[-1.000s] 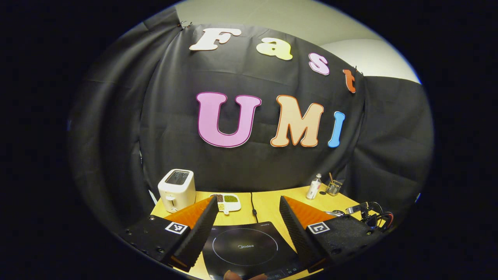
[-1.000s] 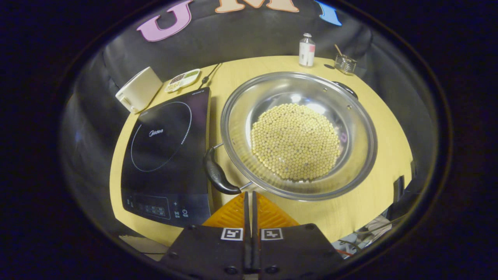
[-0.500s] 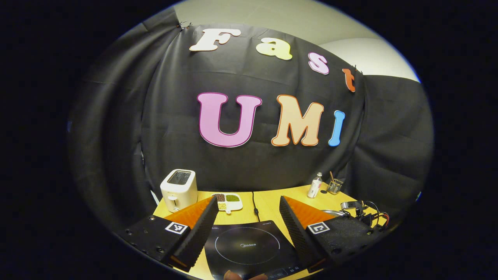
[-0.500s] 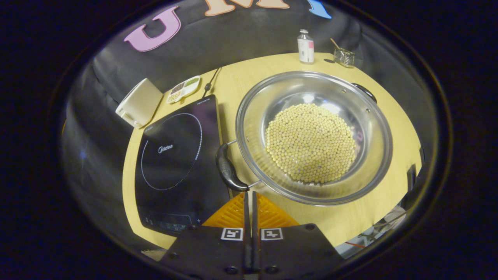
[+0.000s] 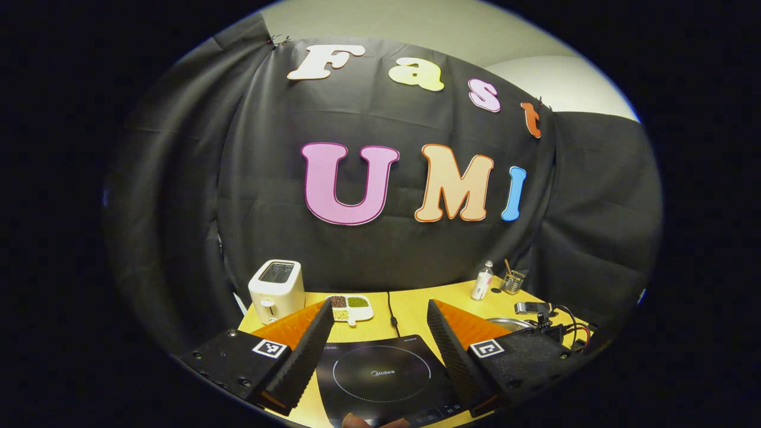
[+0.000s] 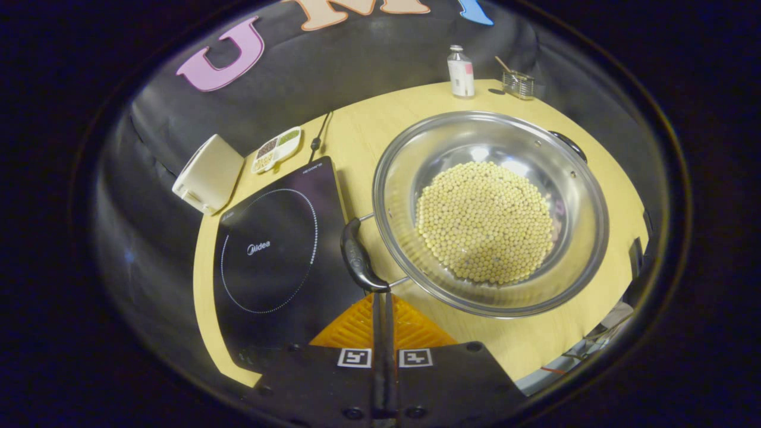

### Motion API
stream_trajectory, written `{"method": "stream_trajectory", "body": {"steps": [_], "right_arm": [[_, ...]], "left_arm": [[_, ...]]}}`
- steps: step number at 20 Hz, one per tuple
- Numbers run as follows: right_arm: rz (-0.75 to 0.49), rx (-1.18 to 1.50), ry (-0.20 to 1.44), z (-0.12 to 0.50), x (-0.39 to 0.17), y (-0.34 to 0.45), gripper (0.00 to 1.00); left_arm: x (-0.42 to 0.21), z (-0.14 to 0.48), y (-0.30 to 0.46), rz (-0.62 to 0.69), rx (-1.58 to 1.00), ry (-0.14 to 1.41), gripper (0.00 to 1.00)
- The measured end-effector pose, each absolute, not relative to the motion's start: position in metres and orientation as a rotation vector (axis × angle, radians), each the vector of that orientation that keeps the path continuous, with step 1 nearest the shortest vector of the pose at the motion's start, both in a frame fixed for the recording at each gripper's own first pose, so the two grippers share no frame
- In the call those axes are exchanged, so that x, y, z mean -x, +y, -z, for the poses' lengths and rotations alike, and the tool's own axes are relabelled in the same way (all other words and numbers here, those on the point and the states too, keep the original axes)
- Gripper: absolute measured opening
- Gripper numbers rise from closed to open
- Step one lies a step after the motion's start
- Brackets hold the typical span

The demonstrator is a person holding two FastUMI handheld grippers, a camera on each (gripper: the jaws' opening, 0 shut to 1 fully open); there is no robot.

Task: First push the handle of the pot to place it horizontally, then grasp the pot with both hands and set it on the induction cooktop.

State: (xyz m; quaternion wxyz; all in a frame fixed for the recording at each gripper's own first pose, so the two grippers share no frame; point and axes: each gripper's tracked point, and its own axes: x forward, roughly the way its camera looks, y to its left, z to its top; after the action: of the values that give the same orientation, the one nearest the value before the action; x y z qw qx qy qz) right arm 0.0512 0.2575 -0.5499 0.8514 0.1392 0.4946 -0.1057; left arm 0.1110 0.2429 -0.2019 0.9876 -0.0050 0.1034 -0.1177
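A wide steel pot (image 6: 579, 196) with pale beans in it stands on the wooden table (image 6: 368, 131). Its near black handle (image 6: 358, 260) points toward the black induction cooktop (image 6: 270, 249) on its left; a second black handle (image 6: 569, 144) sits at the far rim. My right gripper (image 6: 383, 293) is shut, and its tips touch the lower end of the near handle. In the left gripper view, my left gripper (image 5: 377, 312) hovers open above the cooktop (image 5: 380, 377), and a sliver of the pot's rim (image 5: 505, 323) shows at right.
A white toaster (image 5: 276, 289) and a divided dish of beans (image 5: 351, 306) stand behind the cooktop, whose cord (image 5: 390, 309) runs back. A small bottle (image 6: 461, 71) and a glass holder (image 6: 517, 83) sit at the far edge. Another device with cables (image 5: 553, 321) lies at right.
My right gripper has closed in on the near handle, from just short of it to touching its end. The left gripper view has drifted slightly; its fingers stay open.
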Motion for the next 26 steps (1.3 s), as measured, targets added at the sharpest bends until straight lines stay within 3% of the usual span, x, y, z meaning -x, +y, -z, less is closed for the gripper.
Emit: {"method": "stream_trajectory", "body": {"steps": [7, 16, 18, 19, 20, 23, 26], "right_arm": [[0.176, -0.289, 0.954, 0.517, -0.056, 0.252, 0.03], [0.159, -0.059, 0.810, 0.472, -0.068, 0.175, 0.02], [0.136, -0.028, 0.804, 0.467, -0.072, 0.161, 0.17], [0.128, -0.006, 0.800, 0.466, -0.075, 0.150, 0.30], [0.117, 0.018, 0.800, 0.464, -0.078, 0.139, 0.31], [0.071, 0.079, 0.788, 0.463, -0.090, 0.110, 0.82], [0.022, 0.087, 0.785, 0.462, -0.102, 0.083, 0.83]], "left_arm": [[-0.110, 0.208, 0.228, 0.275, 0.017, 0.239, 0.96], [-0.100, 0.229, 0.185, 0.307, 0.022, 0.307, 0.96], [-0.099, 0.238, 0.175, 0.288, 0.022, 0.336, 0.96], [-0.099, 0.243, 0.171, 0.271, 0.027, 0.350, 0.96], [-0.099, 0.249, 0.165, 0.255, 0.032, 0.370, 0.96], [-0.098, 0.269, 0.144, 0.207, 0.020, 0.428, 0.96], [-0.099, 0.285, 0.122, 0.148, 0.023, 0.474, 0.96]]}}
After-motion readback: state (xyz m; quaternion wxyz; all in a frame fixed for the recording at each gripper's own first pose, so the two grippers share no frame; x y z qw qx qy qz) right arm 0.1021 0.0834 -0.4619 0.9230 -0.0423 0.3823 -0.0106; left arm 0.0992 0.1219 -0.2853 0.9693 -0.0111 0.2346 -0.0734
